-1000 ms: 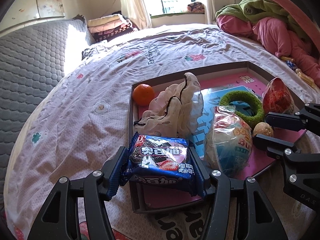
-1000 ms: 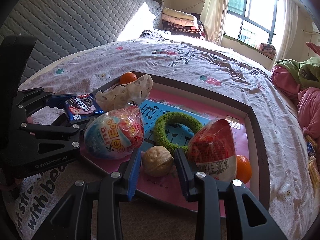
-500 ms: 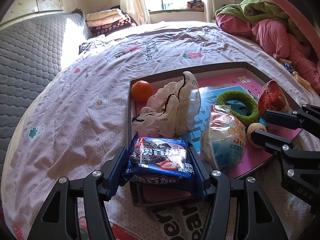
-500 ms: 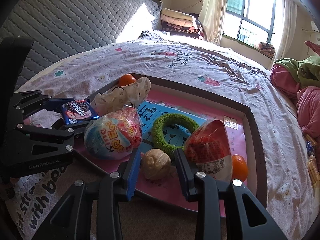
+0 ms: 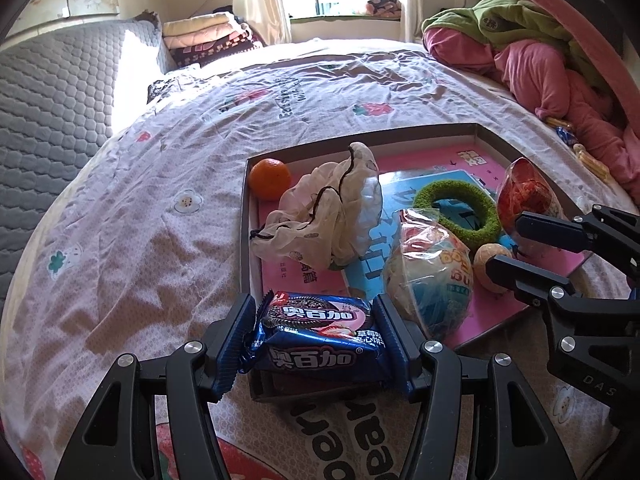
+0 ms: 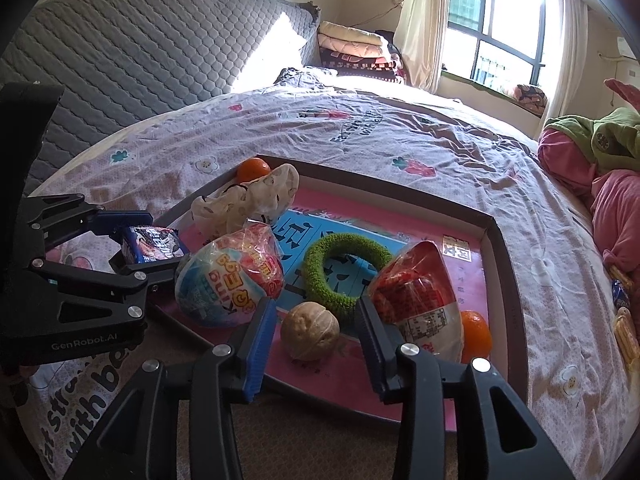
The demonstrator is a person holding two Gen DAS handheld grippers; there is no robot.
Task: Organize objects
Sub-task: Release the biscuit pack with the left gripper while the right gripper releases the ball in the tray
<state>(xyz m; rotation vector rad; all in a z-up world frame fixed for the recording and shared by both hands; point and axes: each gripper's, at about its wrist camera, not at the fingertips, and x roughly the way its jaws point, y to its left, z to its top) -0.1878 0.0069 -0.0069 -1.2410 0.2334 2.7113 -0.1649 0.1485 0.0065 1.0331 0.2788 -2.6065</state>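
My left gripper [image 5: 316, 336] is shut on a blue cookie packet [image 5: 320, 340] and holds it over the near left corner of a shallow pink tray [image 5: 476, 130]. The packet also shows in the right wrist view [image 6: 154, 244]. My right gripper [image 6: 316, 326] is open, its fingers either side of a walnut [image 6: 310, 336] on the tray, not touching it. On the tray lie a blue-and-red toy egg [image 6: 228, 280], a red toy egg [image 6: 416, 300], a green ring [image 6: 346, 274], a crumpled cloth bag [image 5: 328, 220] and two oranges [image 5: 270, 178] [image 6: 476, 336].
The tray [image 6: 504, 264] lies on a bed with a pink flowered sheet [image 5: 140, 220]. A grey quilted headboard [image 6: 140, 52] stands on the left. Pink and green clothes [image 5: 540, 60] are piled at the right. Small snacks [image 6: 624, 320] lie right of the tray.
The left gripper has drawn back toward me and lifted slightly with the cookie packet. The right gripper has stayed around the walnut, still open.
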